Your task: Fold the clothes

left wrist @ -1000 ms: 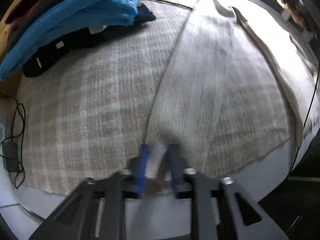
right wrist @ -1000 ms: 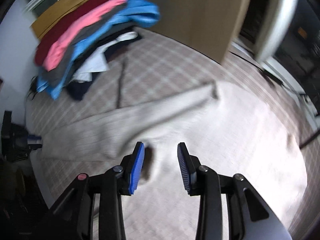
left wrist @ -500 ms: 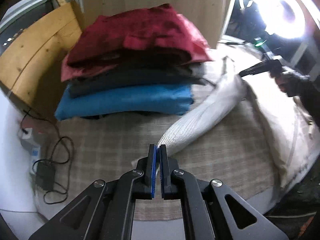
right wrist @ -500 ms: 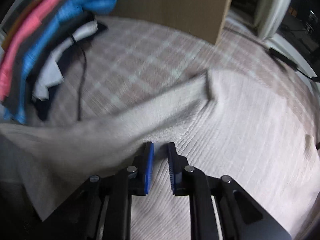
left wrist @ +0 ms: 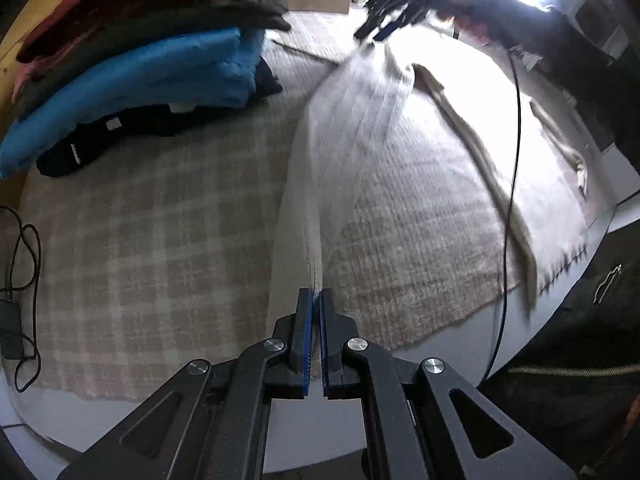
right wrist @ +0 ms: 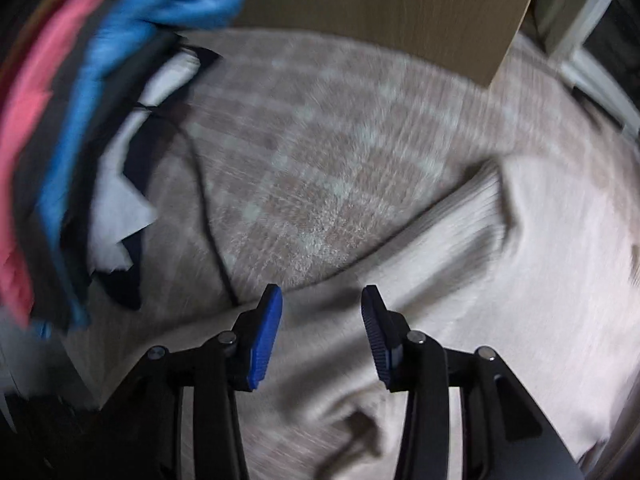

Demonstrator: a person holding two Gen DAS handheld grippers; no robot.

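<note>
Down at the near edge of the table, the left gripper (left wrist: 315, 300) has its blue pads pinched together on the cuff end of a cream ribbed sweater (left wrist: 372, 132), and the sleeve runs away from it in a taut, raised ridge toward the far side — that looks like a deliberate stretch, pulling the sleeve straight before it gets folded across the body. Over on the far right of that view, the right gripper (left wrist: 384, 26) hovers by the sweater's far end, blurred and dark against window glare. From its own camera, the right gripper (right wrist: 321, 300) shows fingers spread wide, nothing between them, poised just above the knit; my read is it's lining up a grab or has let go, hard to say which. Sweater body lies spread flat across the right half of the table. Underneath is a beige checked cloth (left wrist: 140, 216) with a fringed edge. Far left sits a stack of folded clothes (left wrist: 132, 60) — red, dark, blue. A wooden panel (right wrist: 384, 4) stands behind, cables trail off the left.
</note>
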